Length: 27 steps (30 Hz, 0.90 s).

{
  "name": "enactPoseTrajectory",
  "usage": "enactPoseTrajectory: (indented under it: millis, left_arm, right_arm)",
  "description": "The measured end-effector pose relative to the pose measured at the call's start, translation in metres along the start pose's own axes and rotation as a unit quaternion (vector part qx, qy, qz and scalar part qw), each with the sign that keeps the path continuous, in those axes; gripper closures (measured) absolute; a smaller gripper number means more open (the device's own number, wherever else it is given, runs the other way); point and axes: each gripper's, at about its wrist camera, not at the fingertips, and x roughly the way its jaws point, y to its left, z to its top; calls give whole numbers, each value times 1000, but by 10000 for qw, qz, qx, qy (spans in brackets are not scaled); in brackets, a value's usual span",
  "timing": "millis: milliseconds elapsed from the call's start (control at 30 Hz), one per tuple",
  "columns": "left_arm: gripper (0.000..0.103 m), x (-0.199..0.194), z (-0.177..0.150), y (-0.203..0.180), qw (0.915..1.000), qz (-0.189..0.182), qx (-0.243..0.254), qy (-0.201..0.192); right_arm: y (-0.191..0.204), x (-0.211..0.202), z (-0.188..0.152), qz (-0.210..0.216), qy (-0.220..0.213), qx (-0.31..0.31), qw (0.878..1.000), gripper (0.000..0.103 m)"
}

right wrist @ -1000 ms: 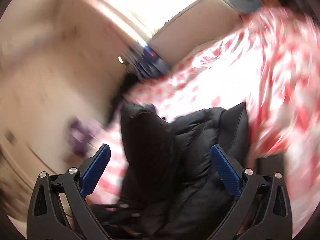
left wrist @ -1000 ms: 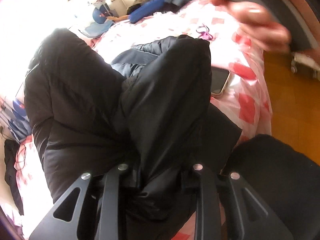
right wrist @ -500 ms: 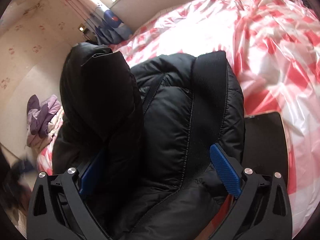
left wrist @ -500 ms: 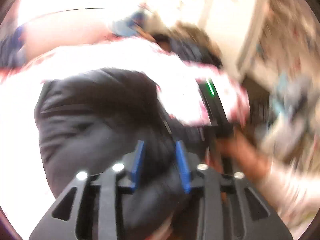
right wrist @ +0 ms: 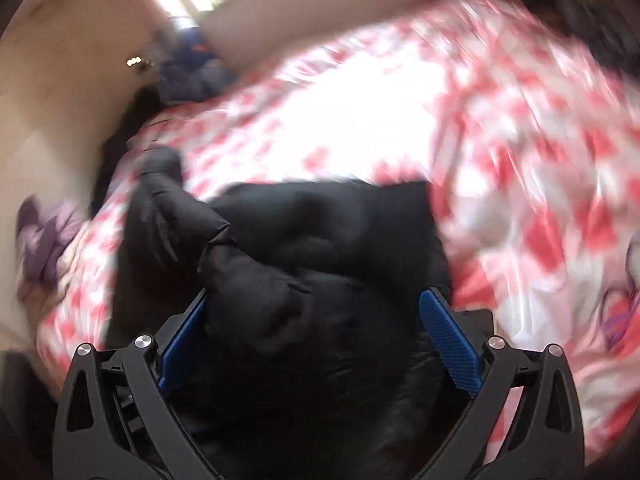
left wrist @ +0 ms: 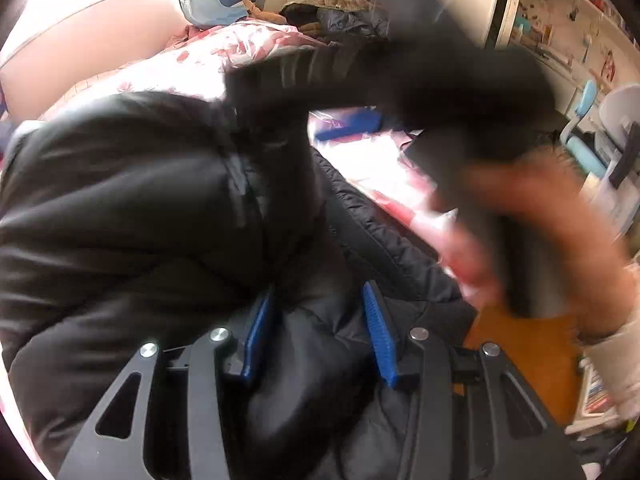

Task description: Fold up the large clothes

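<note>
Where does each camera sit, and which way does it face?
Left wrist: on the left tongs, facing down over the black jacket; a blurred hand with the other tool shows.
Right wrist: on the right tongs, facing down on the same jacket, no hand.
Shared: jacket, pink bedcover.

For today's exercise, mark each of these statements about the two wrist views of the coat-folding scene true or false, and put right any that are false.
1. The garment being folded is a black padded jacket. True.
2. The jacket lies on a plain blue sheet. False: it lies on a pink and white patterned bed cover.
3. The right gripper has blue pads on its fingers. True.
4. The right gripper's fingers are pressed together with nothing between them. False: they stand wide apart with jacket fabric between them.
5. A purple cloth lies at the left edge of the right wrist view. True.
</note>
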Motion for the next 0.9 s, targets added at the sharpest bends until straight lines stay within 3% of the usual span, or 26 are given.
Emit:
enactPoseTrajectory:
  millis: [67,200,267,333,367,400,467,533,600,700,767,900]
  left_arm:
    - [59,-19,-4,8,9997,-70,-193,-102]
    - [55,-86,-27,47,9929,206,-935,-711]
    - [39,-114,-40,78,9805,413,-1592,-1078]
    - [33,-139,-60,131,9545,604,-2561,-1403]
    - [31,-140,-73,159,9392,553,-3075,-1422]
    - [29,-134,-80,172,9295,380,-3399,-1384]
    - [29,-114,-85,188,9216,198,-3717,-1094]
    - [24,-77,-84,185,9256,-505,-3669,-777]
    - [21,-70,-77,176,9354,-392,-3447,-684]
    - [22,-84,-66,157,9496,-334,-2985,-894]
    - [22,-115,-71,160,9543,-120,-2813,-1005]
    - [22,-169,-92,157,9512,739,-2772,-1141]
  right_arm:
    - [-20,15,-7,126,118,393,9991,7]
    - [-35,21,-15,211,93,728,9971,7]
    - [-36,23,-18,226,94,765,9968,7]
    - [-32,27,-24,223,108,807,9964,7]
    - [-29,31,-26,194,90,830,9963,7]
    - [-30,33,-31,179,71,845,9962,7]
    - [-25,39,-35,132,-6,869,9961,7]
    - [-16,43,-39,21,-105,808,9967,7]
    - [-9,46,-44,-25,-195,751,9970,6]
    - [10,58,-49,153,-300,679,9971,6]
    - [34,70,-50,442,-246,631,9967,6]
    - [118,118,-59,1202,243,79,9924,6]
